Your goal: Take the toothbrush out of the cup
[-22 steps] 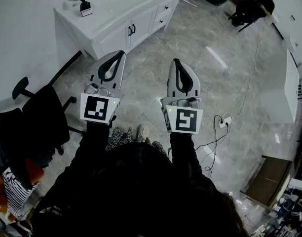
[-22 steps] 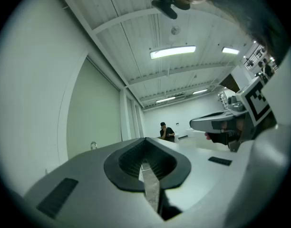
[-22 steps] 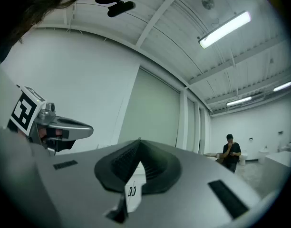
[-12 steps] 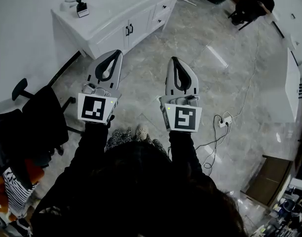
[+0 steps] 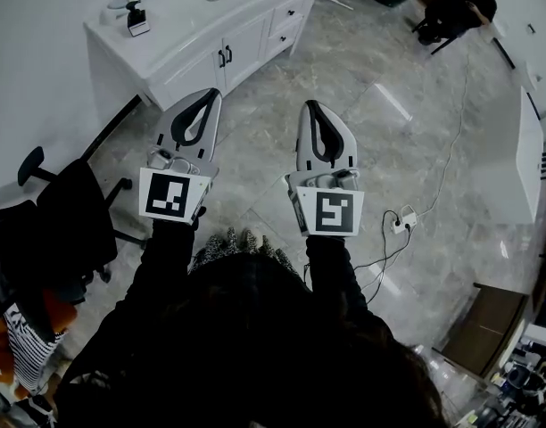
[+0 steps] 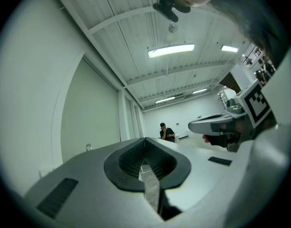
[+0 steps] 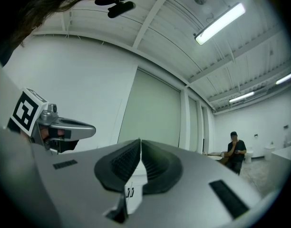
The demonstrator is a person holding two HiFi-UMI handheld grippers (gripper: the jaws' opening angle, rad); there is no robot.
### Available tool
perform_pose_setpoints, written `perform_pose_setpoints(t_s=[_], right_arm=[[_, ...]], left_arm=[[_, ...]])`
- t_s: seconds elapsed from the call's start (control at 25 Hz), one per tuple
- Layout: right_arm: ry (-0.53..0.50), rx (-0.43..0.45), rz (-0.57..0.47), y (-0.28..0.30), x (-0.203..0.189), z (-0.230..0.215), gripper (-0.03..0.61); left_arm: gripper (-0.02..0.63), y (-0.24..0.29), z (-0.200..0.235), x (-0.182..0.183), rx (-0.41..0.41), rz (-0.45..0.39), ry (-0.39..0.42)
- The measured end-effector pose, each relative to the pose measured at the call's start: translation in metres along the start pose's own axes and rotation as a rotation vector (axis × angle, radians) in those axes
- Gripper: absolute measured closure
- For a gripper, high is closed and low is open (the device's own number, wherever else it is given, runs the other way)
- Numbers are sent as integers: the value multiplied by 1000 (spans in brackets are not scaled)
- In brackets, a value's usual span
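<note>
In the head view both grippers are held out side by side above a grey marble floor. My left gripper (image 5: 217,94) is shut with nothing in it, and so is my right gripper (image 5: 310,105). The left gripper view shows its own jaws (image 6: 145,139) pressed together and empty, with the right gripper (image 6: 190,126) off to the side. In the right gripper view the jaws (image 7: 140,140) are likewise closed on nothing. A white vanity cabinet (image 5: 193,34) stands ahead at the upper left. A small dark object (image 5: 135,20) sits on its top, too small to identify. I see no cup or toothbrush clearly.
A black office chair (image 5: 68,221) stands at the left beside the white wall. A power strip with cables (image 5: 405,219) lies on the floor to the right. A white table (image 5: 527,163) runs along the right edge. A seated person (image 5: 460,7) is far off.
The vanity and chair have shifted left and slightly down in the head view as the person moves. Both grippers keep their place side by side and stay shut.
</note>
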State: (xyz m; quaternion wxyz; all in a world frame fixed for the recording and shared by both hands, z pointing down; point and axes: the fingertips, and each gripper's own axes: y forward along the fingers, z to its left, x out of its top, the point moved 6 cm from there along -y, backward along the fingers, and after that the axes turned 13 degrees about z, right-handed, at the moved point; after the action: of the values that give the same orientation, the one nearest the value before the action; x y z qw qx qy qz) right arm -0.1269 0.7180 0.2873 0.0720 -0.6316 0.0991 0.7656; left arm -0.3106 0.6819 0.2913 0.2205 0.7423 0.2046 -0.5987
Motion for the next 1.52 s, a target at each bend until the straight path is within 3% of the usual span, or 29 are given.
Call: perform_pose_setpoints(t_s=[0.24,0.68,1.52], right_arm=[[-4,39,-7,0,-9,-24,574],[-10,37,-9,26,-19,-59,574],[0,18,13,217,-8,-122,574]], left_arm=[[606,20,-13,-2,13,12,-15],[606,65,-16,3,-7,-11,-12],[606,253,97,11,-74,-52,-46]])
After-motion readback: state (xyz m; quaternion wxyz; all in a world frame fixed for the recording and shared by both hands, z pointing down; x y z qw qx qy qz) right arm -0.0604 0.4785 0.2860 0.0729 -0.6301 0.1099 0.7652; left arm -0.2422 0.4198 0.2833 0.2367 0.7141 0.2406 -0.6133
